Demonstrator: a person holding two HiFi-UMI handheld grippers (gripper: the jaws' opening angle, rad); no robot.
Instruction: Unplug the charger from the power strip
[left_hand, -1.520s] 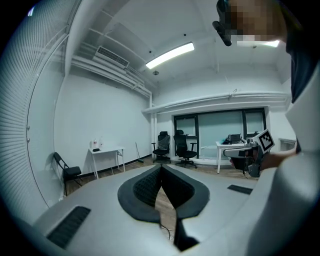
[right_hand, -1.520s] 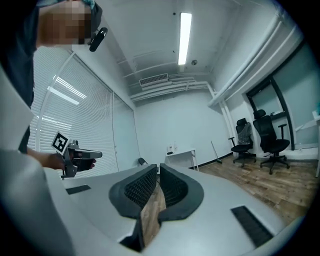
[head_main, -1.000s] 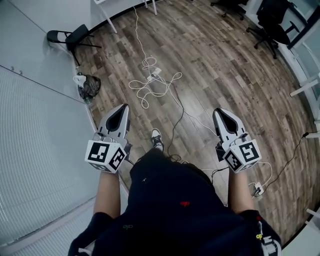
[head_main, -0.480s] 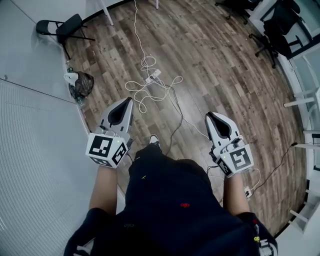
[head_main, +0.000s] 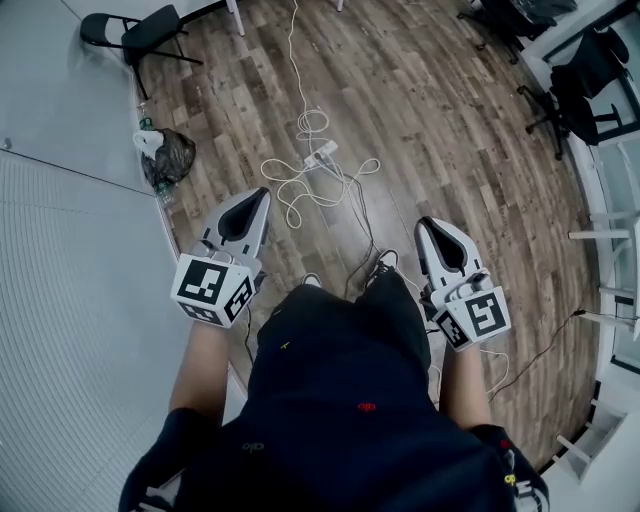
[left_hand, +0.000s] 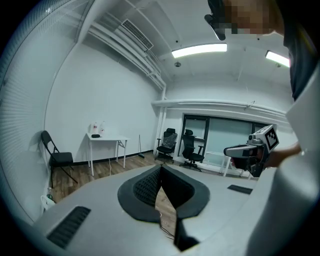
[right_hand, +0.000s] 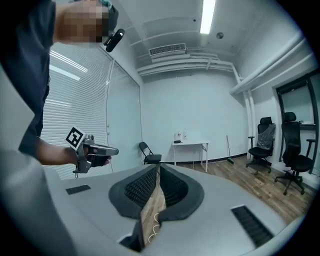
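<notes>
- The left tongs (head_main: 258, 203) are pressed together with nothing between them; the power strip (head_main: 321, 155) lies on the wooden floor (head_main: 450, 150) at about 2 o'clock from their tip, well apart.
- In the head view the power strip is at 12 o'clock from the middle of the picture, ahead of both tongs.
- The right tongs (head_main: 428, 228) are also pressed together and empty; the strip is at about 10 o'clock from them, well apart.
- A black folding chair (head_main: 135, 35) and a dark bag (head_main: 167, 157) stand by the wall at 10 o'clock.
- White cable loops (head_main: 335, 185) lie around the strip, and a black cable (head_main: 358, 245) runs from there between the tongs.
- Office chairs (head_main: 585, 80) stand at 2 o'clock.
- The strip is white and small; the charger cannot be told apart from it here.
</notes>
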